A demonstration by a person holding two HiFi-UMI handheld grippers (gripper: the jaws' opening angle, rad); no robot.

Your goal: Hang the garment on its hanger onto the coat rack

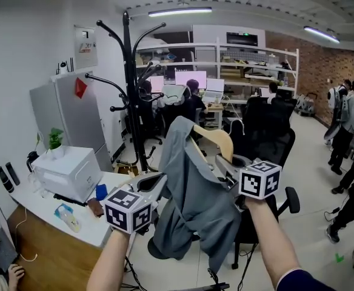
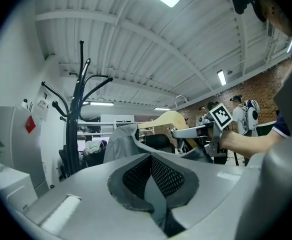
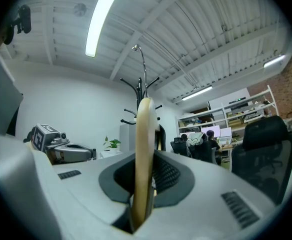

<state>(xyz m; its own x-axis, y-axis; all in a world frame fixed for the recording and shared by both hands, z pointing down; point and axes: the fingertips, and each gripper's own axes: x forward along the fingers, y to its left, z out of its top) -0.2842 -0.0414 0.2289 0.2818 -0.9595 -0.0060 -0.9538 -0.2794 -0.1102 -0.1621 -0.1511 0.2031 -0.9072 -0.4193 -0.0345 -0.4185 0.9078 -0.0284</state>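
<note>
Head view showed a grey garment point(image 1: 192, 205) draped over a pale wooden hanger point(image 1: 218, 141), held in the air at the frame's centre. The cloth hung in loose folds, its collar bunched at 12 o'clock over the hanger's shoulder and its hem trailing toward 6 o'clock.

The left tool point(image 1: 157, 182) was closed on a fold at the garment's 9 o'clock edge. In the left gripper view, grey cloth sat pinched between the meshed pads point(image 2: 171, 176). The right tool point(image 1: 224, 167) was clamped on the hanger at 3 o'clock. In the right gripper view, the wood stood edge-on between the jaws, with the metal hook rising at 12 o'clock.

The black coat rack point(image 1: 130, 90) stood at 11 o'clock from the garment, apart from it. A white bench point(image 1: 40, 206) at 8 o'clock carried a white printer point(image 1: 68, 173) and a small plant point(image 1: 55, 139), with a grey fridge point(image 1: 74, 120) behind. A black office chair point(image 1: 268, 141) stood at 3 o'clock. Shelves point(image 1: 256, 56) lined the far wall, and people point(image 1: 345, 123) stood by the brick wall point(image 1: 331, 65) at 2 o'clock.
</note>
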